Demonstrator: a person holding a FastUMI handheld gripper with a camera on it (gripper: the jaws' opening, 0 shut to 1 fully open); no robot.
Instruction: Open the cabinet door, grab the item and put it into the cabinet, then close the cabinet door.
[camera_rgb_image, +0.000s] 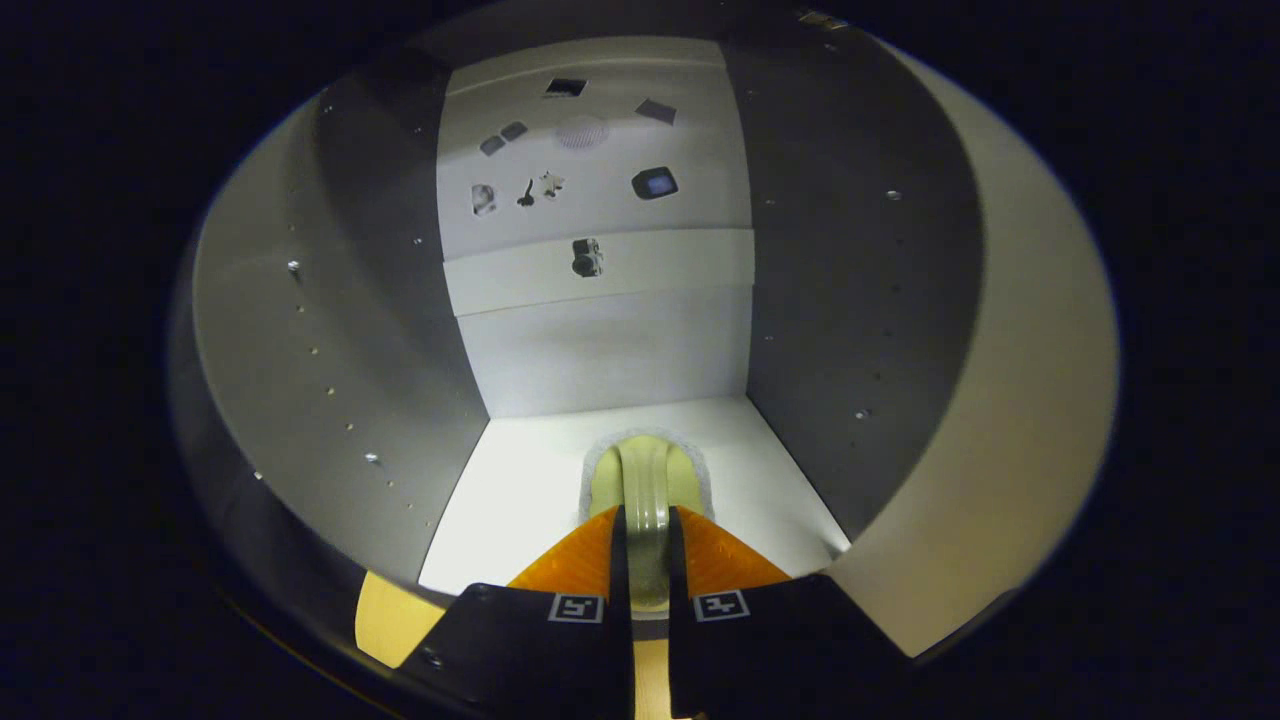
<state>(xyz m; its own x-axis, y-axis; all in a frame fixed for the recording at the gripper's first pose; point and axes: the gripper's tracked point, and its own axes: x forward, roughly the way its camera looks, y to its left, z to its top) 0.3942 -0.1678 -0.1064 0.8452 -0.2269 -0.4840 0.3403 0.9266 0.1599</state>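
Observation:
My gripper (647, 515) reaches into the open cabinet, and both fingers press on a raised strip, perhaps a handle, of a pale yellow-green item (645, 470). The item's rounded far end sticks out just ahead of the fingertips, low over the white cabinet floor (520, 490). I cannot tell whether it touches the floor. The near part of the item is hidden between the fingers. Beyond it stands the cabinet's white back wall (600, 350).
Grey side walls (400, 330) (850, 300) with small peg holes close in on both sides. Several small dark stickers (587, 257) dot the back wall above a ledge line. A pale panel (1010, 400) curves along the right, outside the cabinet's right wall.

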